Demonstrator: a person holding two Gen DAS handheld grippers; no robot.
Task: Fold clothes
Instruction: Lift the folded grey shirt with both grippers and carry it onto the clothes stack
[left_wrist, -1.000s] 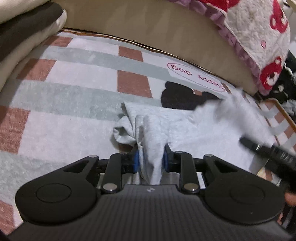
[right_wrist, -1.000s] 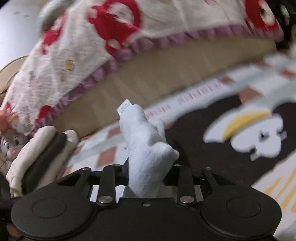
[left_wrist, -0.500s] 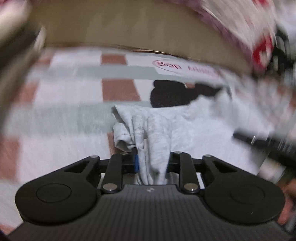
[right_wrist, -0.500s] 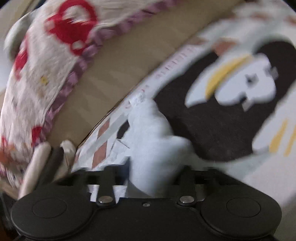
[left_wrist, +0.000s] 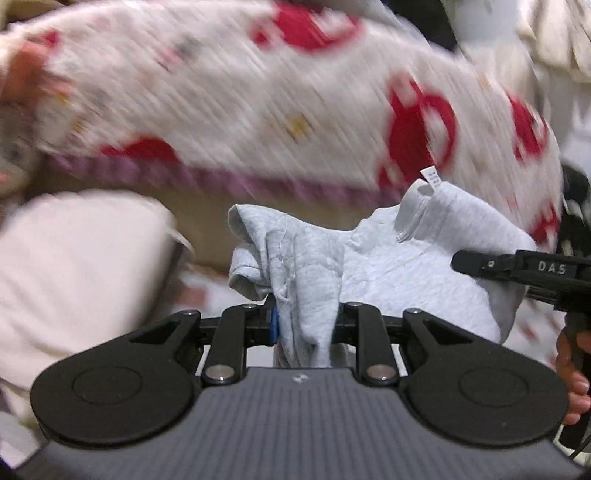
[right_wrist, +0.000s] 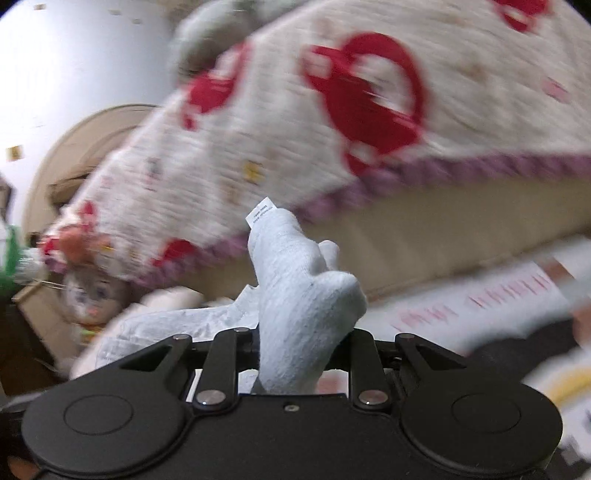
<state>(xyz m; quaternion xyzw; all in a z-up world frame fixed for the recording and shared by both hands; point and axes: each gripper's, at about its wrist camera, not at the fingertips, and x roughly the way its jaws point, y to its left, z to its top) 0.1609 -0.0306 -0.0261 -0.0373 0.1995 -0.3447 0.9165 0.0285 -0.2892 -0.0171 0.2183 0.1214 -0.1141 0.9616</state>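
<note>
1. Clearly, in the left wrist view, the left gripper (left_wrist: 306, 321) is clamped on a bunched fold of the pale grey knit cotton garment (left_wrist: 388, 266), which fills the gap between its black jaws at 6 o'clock. The cloth spreads from there toward 3 o'clock, where the black right gripper (left_wrist: 476, 266) pinches its far edge. Held at two separate points like this, the garment hangs stretched between the hands, probably so it can be shaken flat before a fold.
2. Its collar and a small white care label (left_wrist: 432, 179) stand up near 1 o'clock, which suggests the neckline edge is the one being held up.
3. Hard to read here: the white quilt with red bear prints and a purple frill (left_wrist: 258, 92) across 12 o'clock is smeared by blur, as is the cream cushion (left_wrist: 81, 266) at 9 o'clock. The garment's lower part is cut off by the gripper body, and only fingertips of a hand (left_wrist: 572, 369) show at 4 o'clock.
4. Next, in the right wrist view, the right gripper grasps a thick wad of the same garment, rising from 6 o'clock toward centre with the label on top.
5. Its pads are buried in cloth. A soft toy (right_wrist: 88, 291) at 9 o'clock and the patterned mat (right_wrist: 480, 299) at 3 o'clock are too blurred to detail.
</note>
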